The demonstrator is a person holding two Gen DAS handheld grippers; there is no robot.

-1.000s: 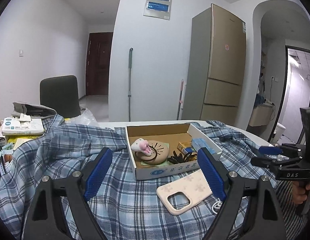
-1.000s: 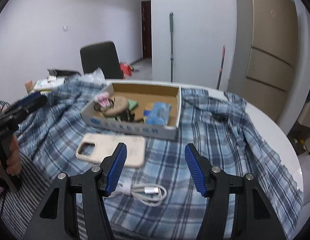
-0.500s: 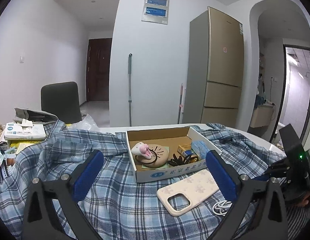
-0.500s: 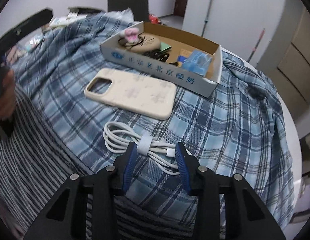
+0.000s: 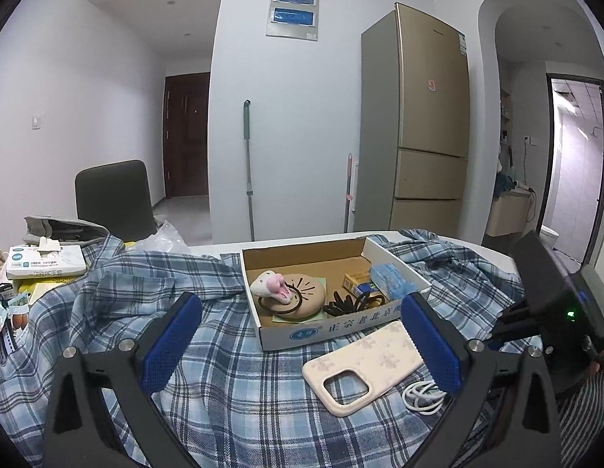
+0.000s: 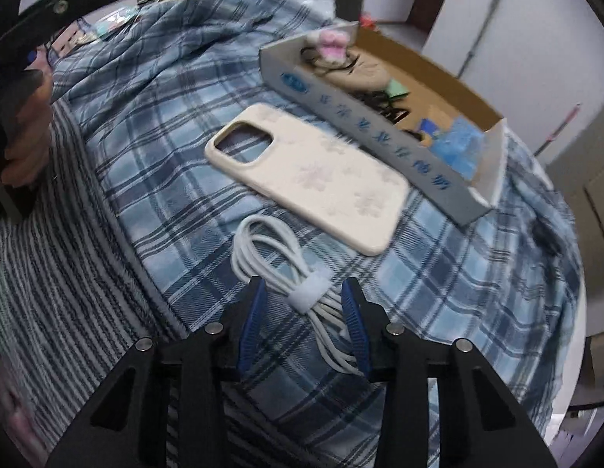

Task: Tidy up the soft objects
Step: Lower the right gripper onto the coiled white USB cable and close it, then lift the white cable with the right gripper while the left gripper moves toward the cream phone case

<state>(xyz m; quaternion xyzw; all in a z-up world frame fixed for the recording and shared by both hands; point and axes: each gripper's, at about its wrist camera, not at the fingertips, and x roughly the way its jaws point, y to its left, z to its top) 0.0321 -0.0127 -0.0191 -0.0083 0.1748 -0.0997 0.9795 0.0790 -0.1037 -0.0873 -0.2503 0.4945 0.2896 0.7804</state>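
Your right gripper [image 6: 304, 304] straddled the coiled cable [image 6: 278, 269], jaws half-closed without pinching it, while your left gripper [image 5: 298, 335] stood wide and empty; closing could snag the checked cloth [image 6: 165, 117] beneath.

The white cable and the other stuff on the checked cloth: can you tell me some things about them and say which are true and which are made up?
1. The white cable is bundled with a white strap. True.
2. The right gripper has lifted the cable into the air. False: the cable lies on the plaid cloth, between the blue pads, which do not squeeze it.
3. The phone case is inside the cardboard box. False: it lies on the cloth beside the box.
4. A small pink and white toy sits in the box. True.
5. The left gripper is squeezing the phone case. False: it is wide open, holding nothing.
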